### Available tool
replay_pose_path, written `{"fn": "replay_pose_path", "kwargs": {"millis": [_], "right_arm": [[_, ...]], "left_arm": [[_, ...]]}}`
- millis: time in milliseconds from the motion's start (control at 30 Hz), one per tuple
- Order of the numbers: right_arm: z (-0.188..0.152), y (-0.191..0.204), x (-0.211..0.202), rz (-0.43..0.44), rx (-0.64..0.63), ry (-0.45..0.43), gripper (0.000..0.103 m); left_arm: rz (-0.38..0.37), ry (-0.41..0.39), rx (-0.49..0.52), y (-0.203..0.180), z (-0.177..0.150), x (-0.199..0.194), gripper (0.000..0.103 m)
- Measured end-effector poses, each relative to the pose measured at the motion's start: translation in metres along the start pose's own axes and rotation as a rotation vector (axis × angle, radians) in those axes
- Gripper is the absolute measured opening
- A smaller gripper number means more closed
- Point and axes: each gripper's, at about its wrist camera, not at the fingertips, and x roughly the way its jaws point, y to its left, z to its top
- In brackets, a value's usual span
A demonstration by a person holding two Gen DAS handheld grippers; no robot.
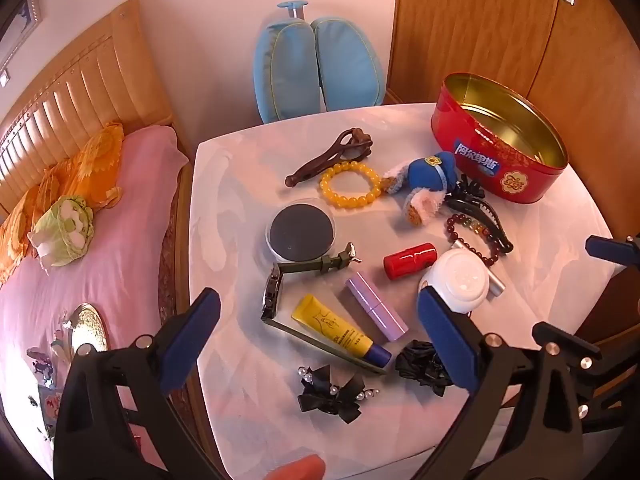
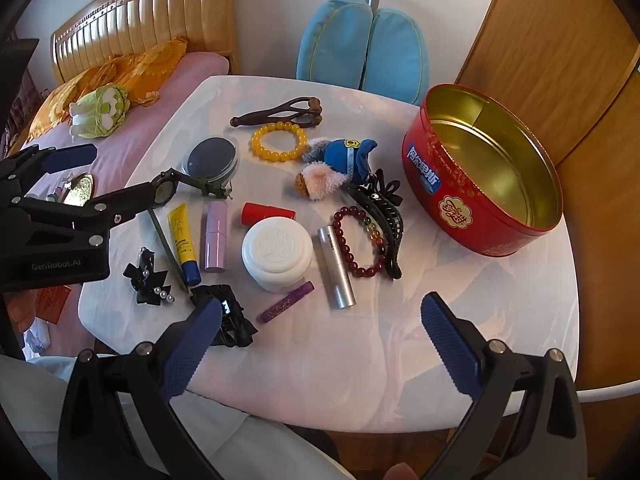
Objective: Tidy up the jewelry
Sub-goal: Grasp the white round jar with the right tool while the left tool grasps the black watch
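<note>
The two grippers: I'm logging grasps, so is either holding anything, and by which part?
Nothing is held. The left gripper and right gripper both hang open above the table, jaws empty.

green plush toy [image 1: 64, 226] on pink bed [image 1: 112, 280]; blue cushion [image 1: 318, 66].

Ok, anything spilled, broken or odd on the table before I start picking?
Nothing spilled or broken. The red tin stands upright and empty. The yellow bracelet and dark red bracelet lie loose among cosmetics; the red one touches the black hair claw.
</note>
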Motion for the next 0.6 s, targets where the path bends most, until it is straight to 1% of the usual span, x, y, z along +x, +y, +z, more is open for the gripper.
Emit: {"fn": "replay_pose_path", "kwargs": {"millis": [533,567,600], "right_arm": [[0.000,0.001,0.006,0.005,0.010,0.014,0.101],[0.000,0.000,0.007,0.008,0.012,0.016,0.101],[-0.001,-0.002,0.008,0.012,0.019,0.020,0.101]], "left_arm": [[0.002,0.016,-0.013,0.004,-0.001,0.006,0.096],[0.023,0.015,0.006,0.003,-0.003,0.009,0.096],[0.030,0.012,0.017,0.013,-0.002,0.010,0.096]]}}
